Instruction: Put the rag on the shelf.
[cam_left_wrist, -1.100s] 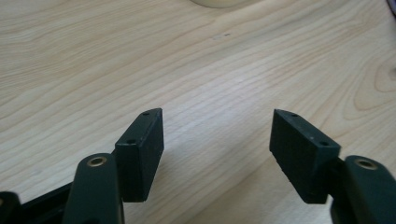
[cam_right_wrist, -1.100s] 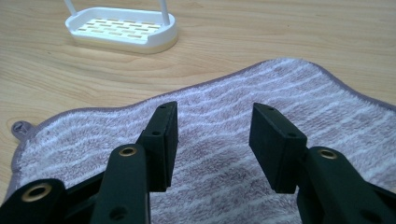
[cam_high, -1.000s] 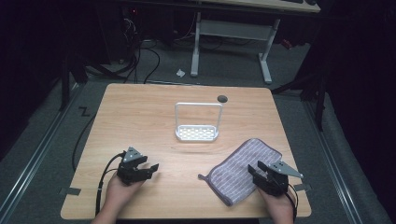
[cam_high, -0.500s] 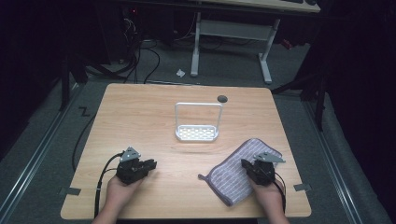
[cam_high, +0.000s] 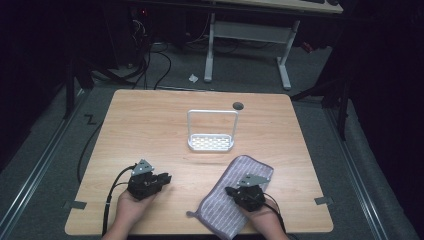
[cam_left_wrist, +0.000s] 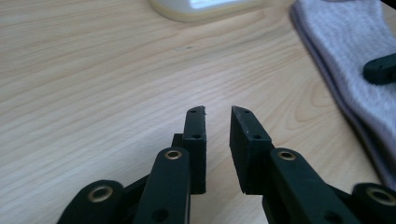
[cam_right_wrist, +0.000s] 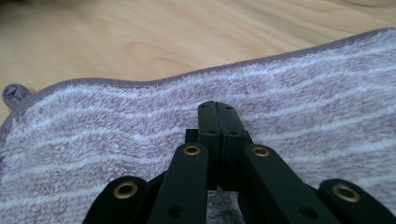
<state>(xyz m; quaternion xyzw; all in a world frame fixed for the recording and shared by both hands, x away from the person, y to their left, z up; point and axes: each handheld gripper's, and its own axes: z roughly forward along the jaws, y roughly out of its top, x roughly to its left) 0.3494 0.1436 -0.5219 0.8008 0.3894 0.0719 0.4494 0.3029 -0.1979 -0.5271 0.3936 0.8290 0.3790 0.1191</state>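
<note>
Jaws of the right gripper (cam_right_wrist: 218, 108) are pressed fully together with nothing between them, over the middle of the purple striped towel (cam_right_wrist: 289, 107). Jaws of the left gripper (cam_left_wrist: 218, 111) have just opened slightly after closing; a narrow gap now separates them, nothing lies in it, and they point across bare table (cam_left_wrist: 93, 70).

In the high view, the towel (cam_high: 220, 200) lies flat at the near right of the table (cam_high: 150, 130), running diagonally from the near edge toward the far right. The right gripper (cam_high: 245, 196) sits on its near half. The left gripper (cam_high: 162, 180) is at the near left, well apart from the towel. A white wire rack (cam_high: 211, 142) stands upright at the table's centre, just beyond the towel's far corner.
</note>
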